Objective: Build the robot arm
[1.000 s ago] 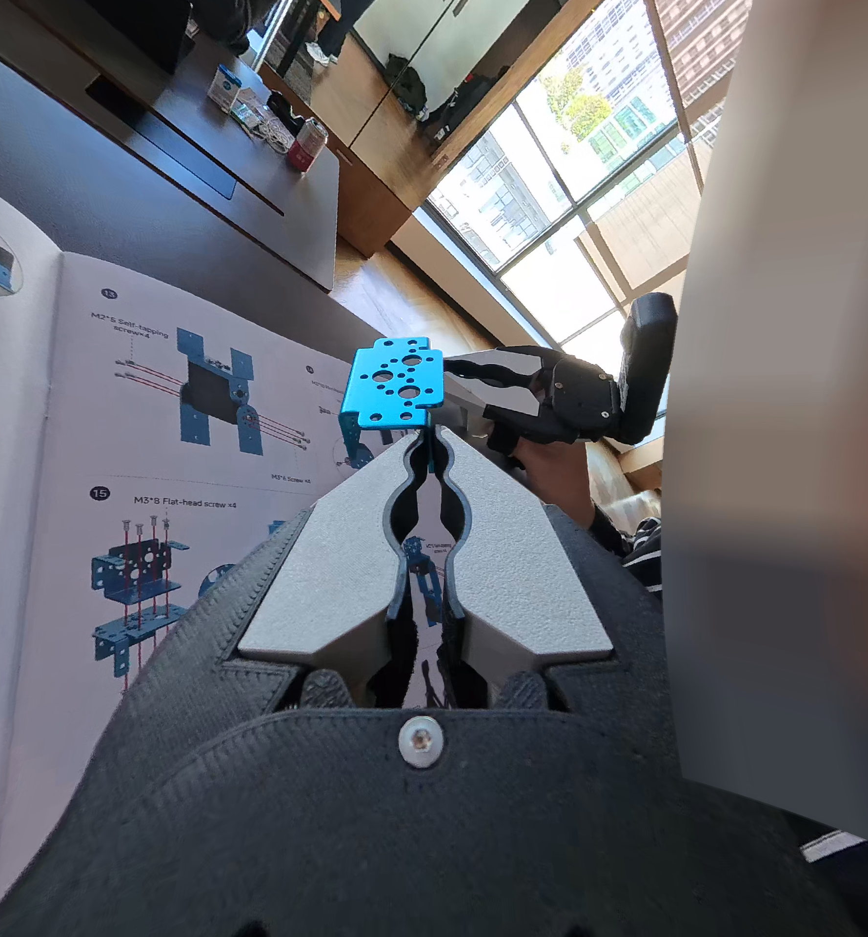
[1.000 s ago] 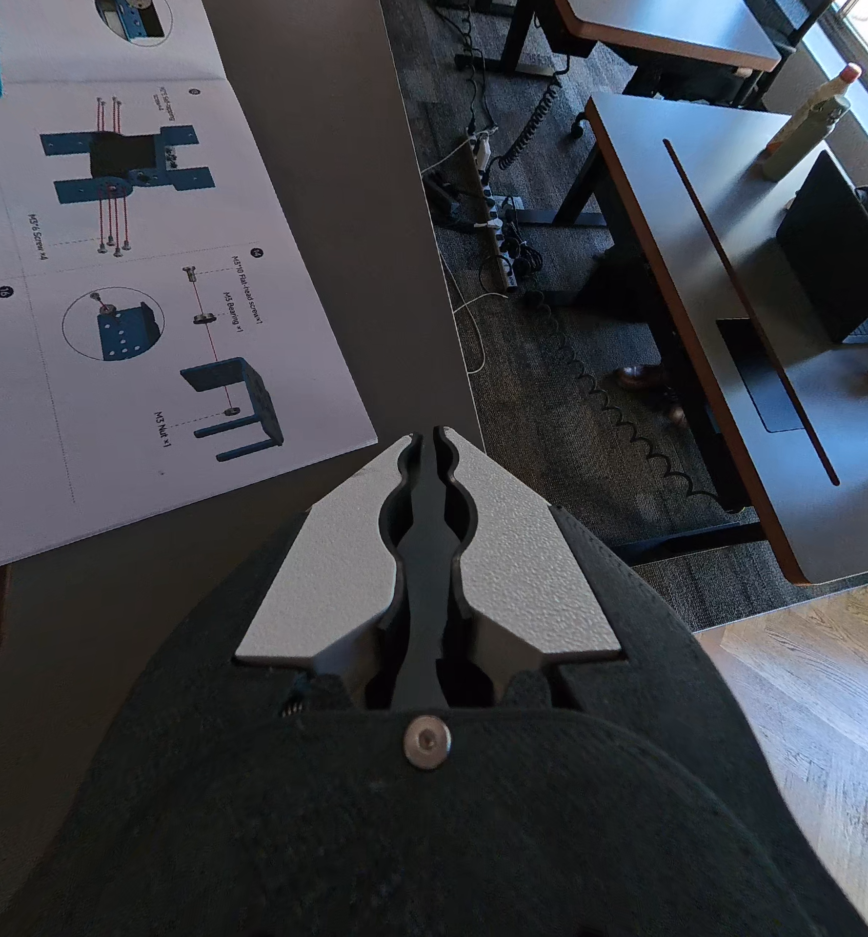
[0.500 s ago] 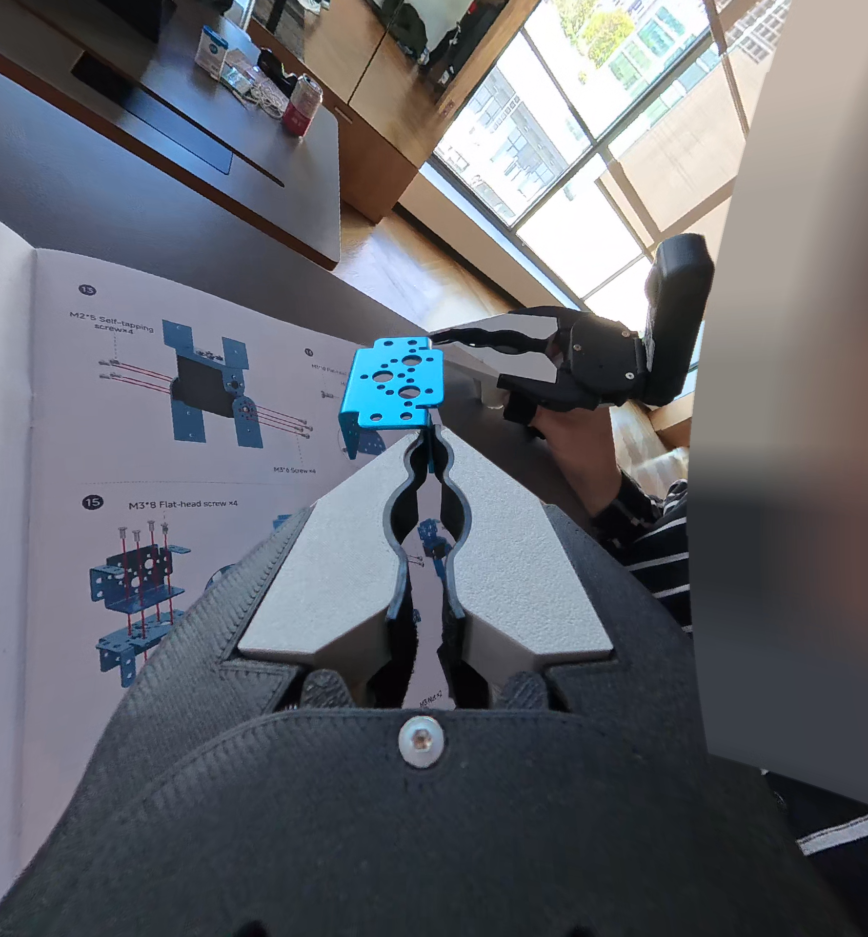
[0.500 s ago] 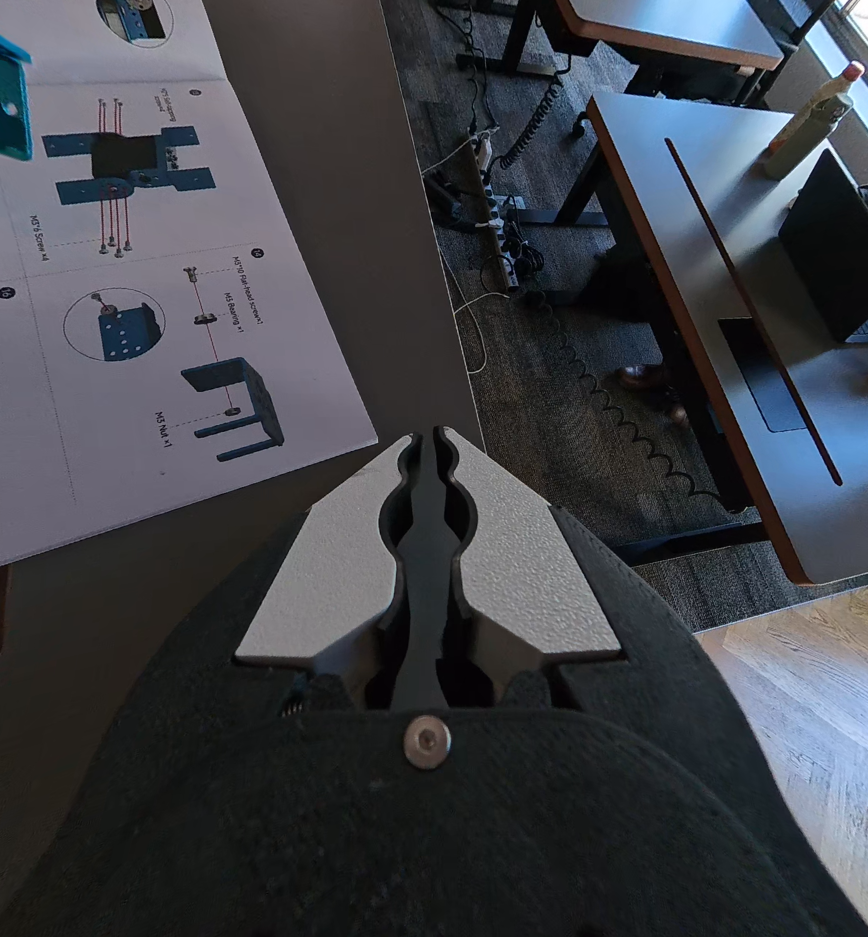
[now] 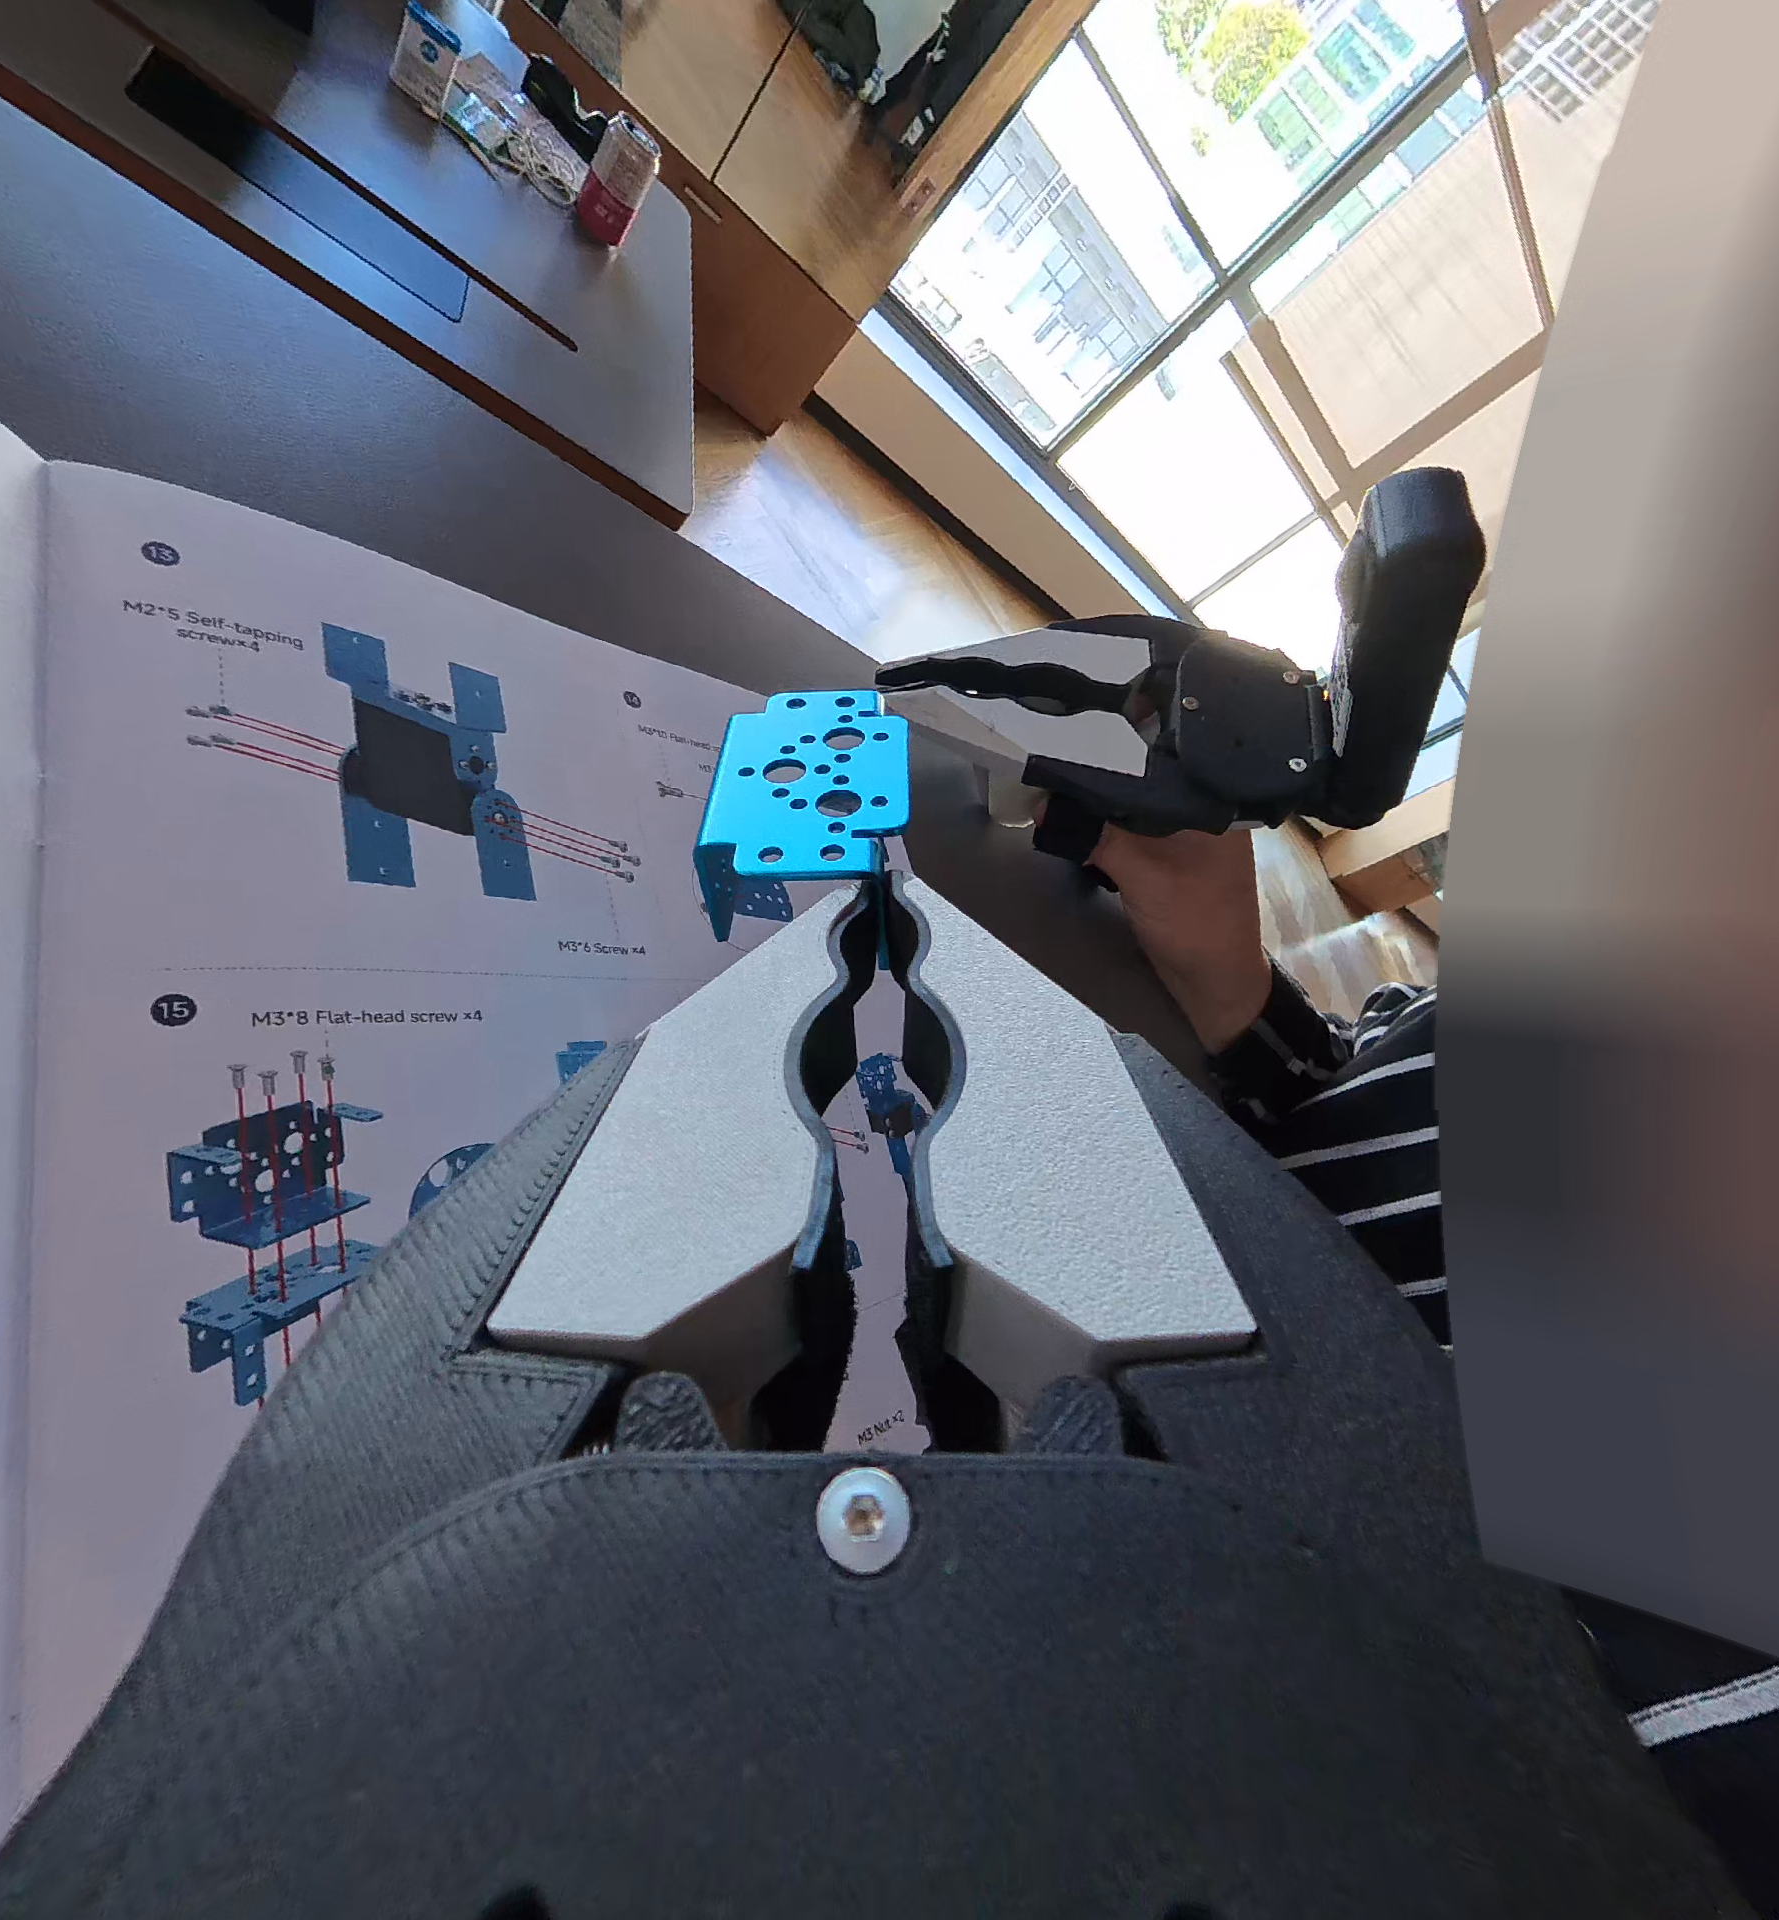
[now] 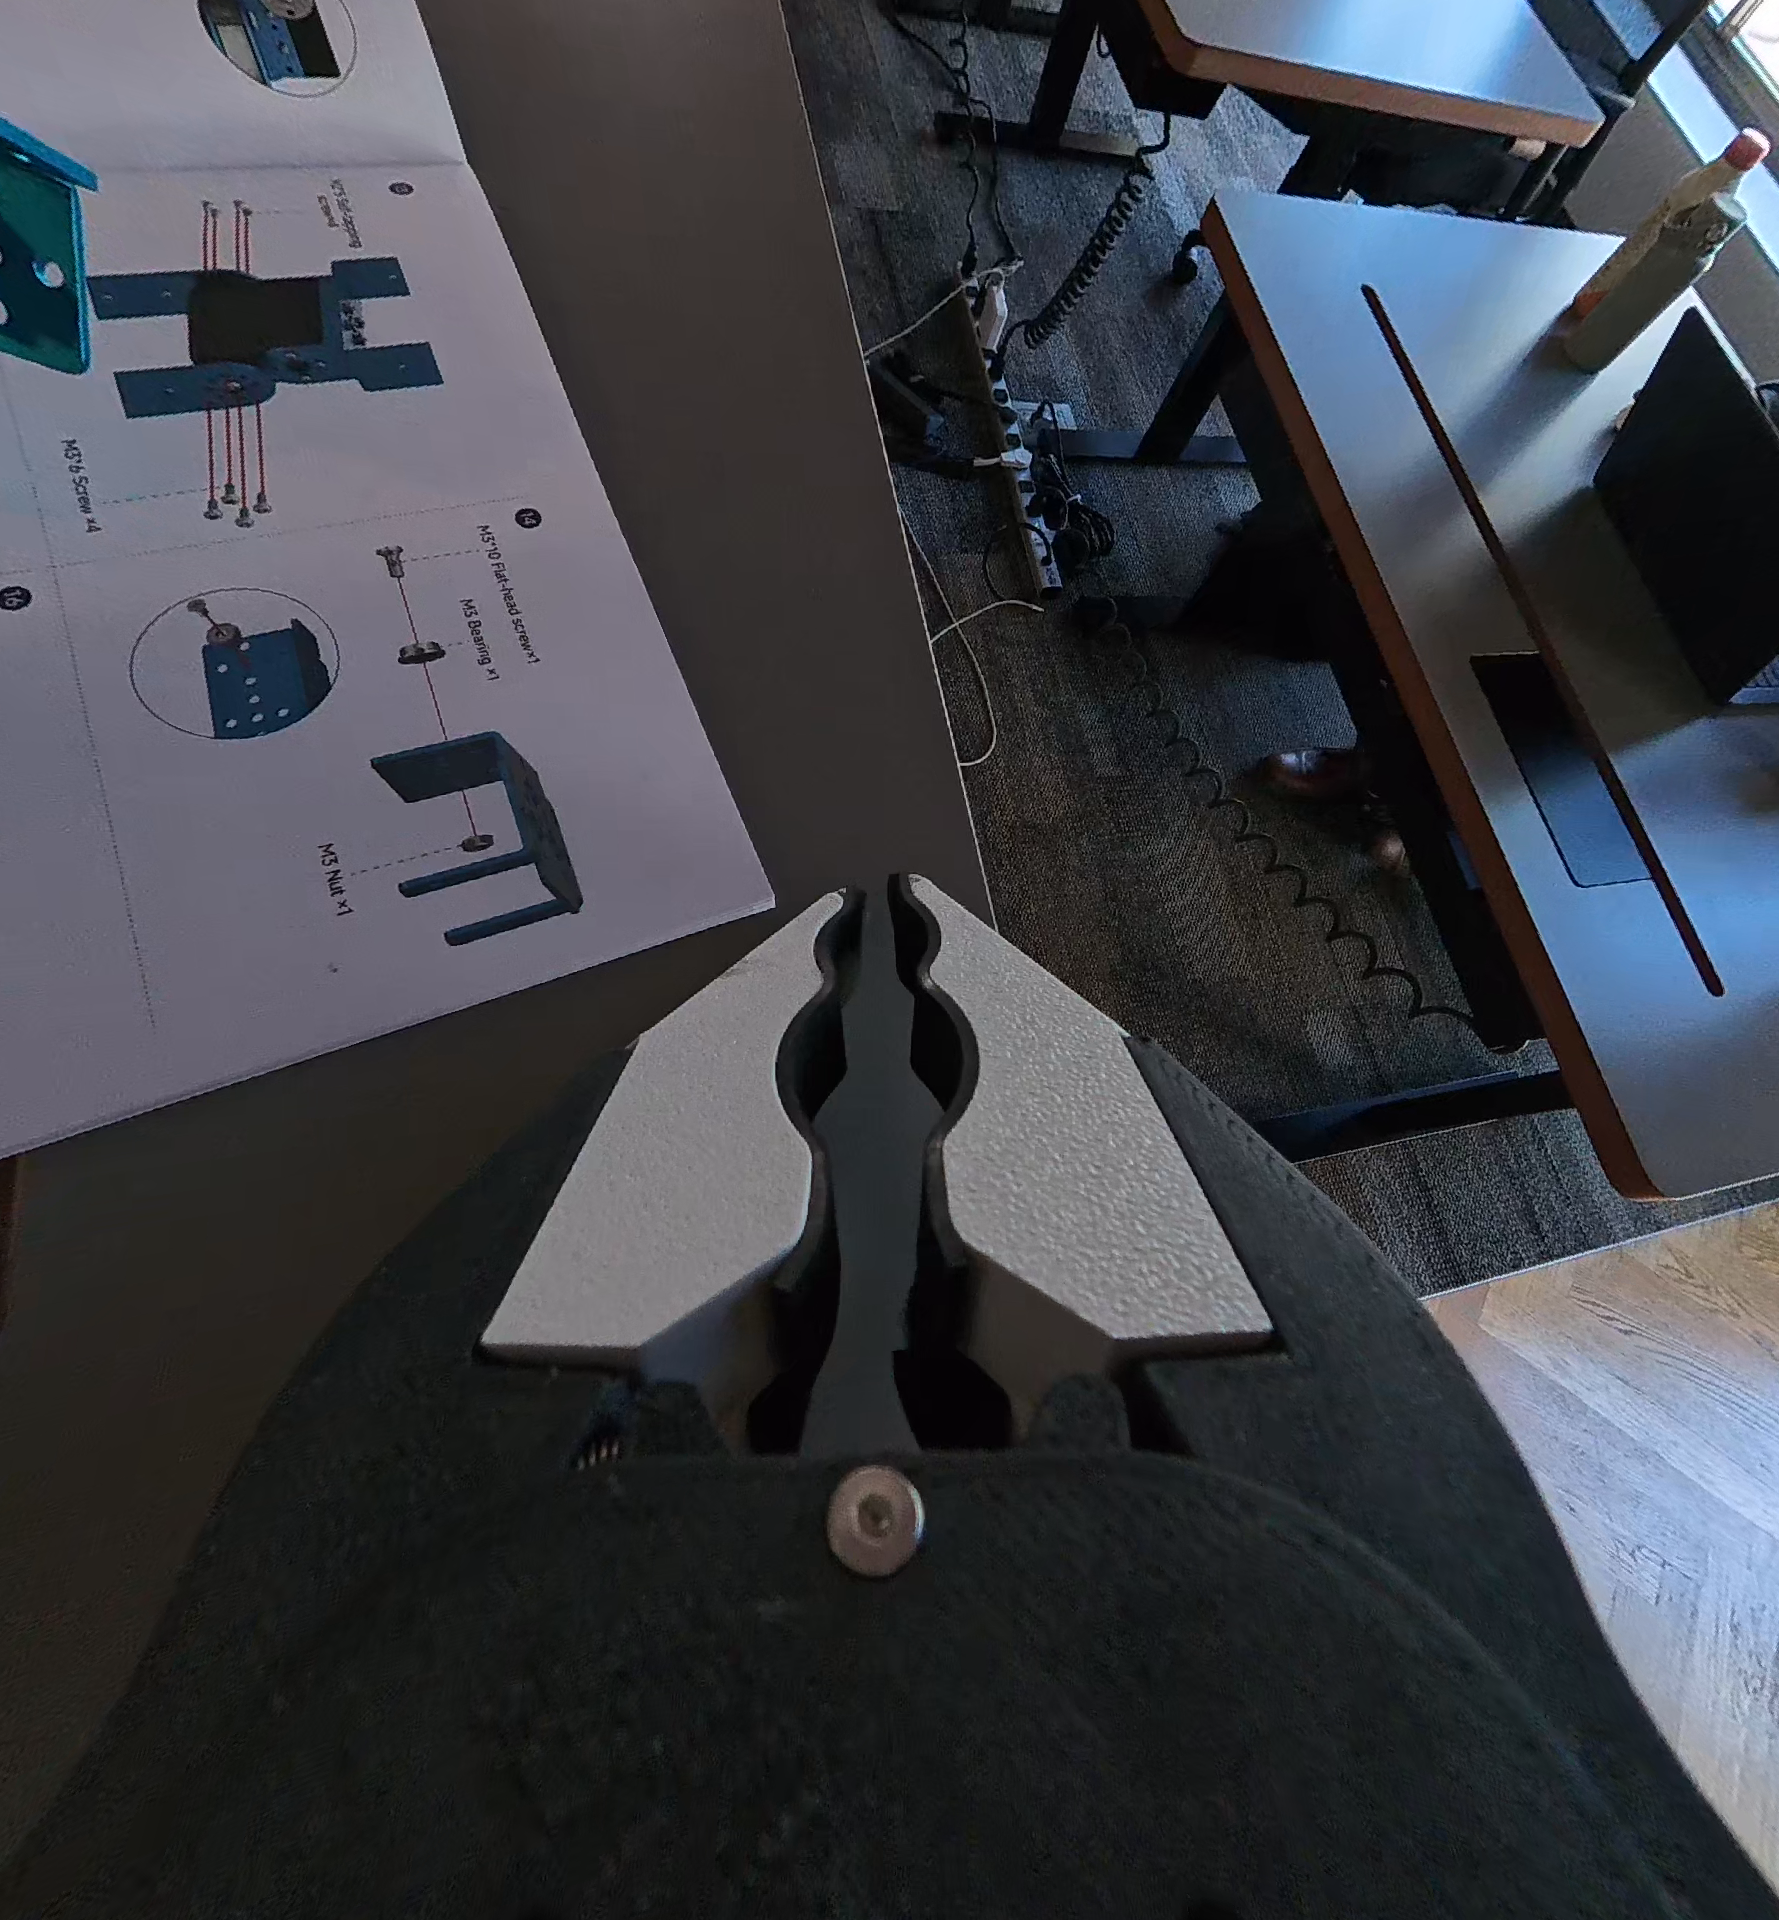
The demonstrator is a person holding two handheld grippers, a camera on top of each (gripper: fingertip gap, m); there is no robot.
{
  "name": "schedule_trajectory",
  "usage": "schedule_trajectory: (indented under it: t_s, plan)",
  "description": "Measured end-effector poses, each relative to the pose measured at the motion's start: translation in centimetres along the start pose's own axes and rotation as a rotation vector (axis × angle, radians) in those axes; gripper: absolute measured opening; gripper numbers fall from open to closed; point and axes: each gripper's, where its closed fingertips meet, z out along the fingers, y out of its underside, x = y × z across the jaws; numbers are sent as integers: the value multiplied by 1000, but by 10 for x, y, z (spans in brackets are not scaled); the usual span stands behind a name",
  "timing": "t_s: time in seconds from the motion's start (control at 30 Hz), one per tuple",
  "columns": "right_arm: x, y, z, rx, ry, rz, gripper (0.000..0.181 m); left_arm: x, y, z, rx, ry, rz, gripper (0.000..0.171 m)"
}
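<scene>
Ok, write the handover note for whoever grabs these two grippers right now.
Left gripper: shut on the blue bracket, pinching its lower edge and holding it in the air above the open instruction booklet.
Right gripper: shut, holding nothing, over the dark table's edge, beside the booklet corner; its tips point at the bracket, close to its right edge.
Done: bracket is picked up.
Left: nothing visibly attached to the bracket.

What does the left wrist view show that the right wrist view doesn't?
Only the left wrist view: the left claw shut on the blue bracket's flange, the hand gripping the right claw, a red can and big windows.
Only the right wrist view: cables and a power strip on carpet, a bottle and a laptop on a far desk.
Both: the bracket and the open instruction booklet.
</scene>
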Motion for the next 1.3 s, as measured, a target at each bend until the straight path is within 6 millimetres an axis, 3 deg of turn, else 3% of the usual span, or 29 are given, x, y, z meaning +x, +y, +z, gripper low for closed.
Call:
schedule_trajectory:
  t_s: [0.27, 1.3]
  plan:
    - [0, 0, 0, 0, -1, 1, 5, -4, 1, -1, 16, 20, -63, 0]
    - [0, 0, 0, -1, -3, 2, 5, -6, 1, -1, 14, 14, -47, 0]
